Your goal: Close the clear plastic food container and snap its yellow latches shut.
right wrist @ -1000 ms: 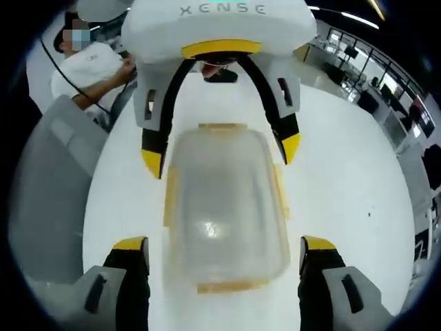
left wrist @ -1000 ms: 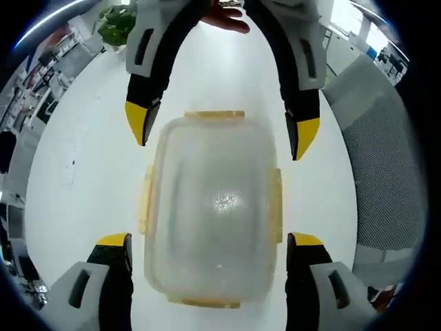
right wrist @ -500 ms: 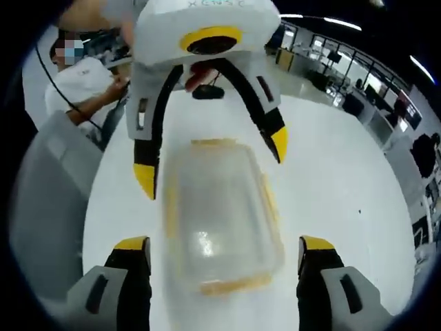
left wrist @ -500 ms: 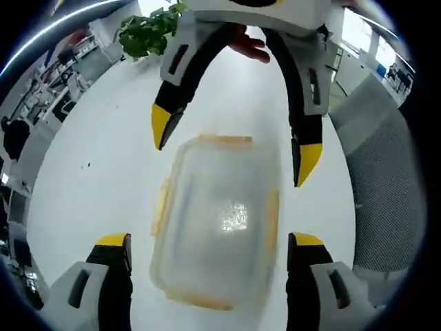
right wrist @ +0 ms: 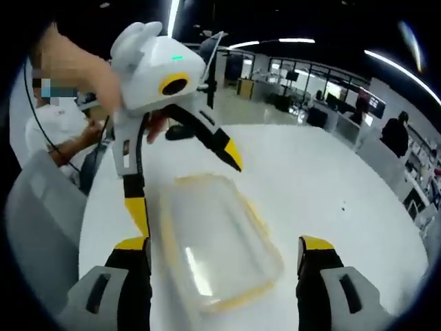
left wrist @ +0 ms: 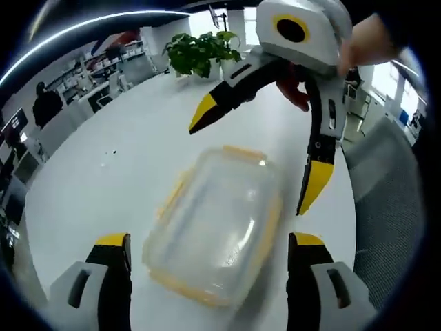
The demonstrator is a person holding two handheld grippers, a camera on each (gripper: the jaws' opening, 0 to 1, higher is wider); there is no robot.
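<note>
Lying flat on the white table [left wrist: 103, 186], the clear plastic food container [left wrist: 217, 224] runs its long axis from between the left gripper [left wrist: 207, 245] jaws away toward the right gripper [left wrist: 258, 155]. Both grippers stand wide, holding nothing. Yellow latches [left wrist: 176, 195] seem folded against the sides, though blur hides detail. A potted plant [left wrist: 200, 55] stands beyond.

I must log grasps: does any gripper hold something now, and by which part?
Nothing is held. Both the left gripper and right gripper stand open, clear of the container.
</note>
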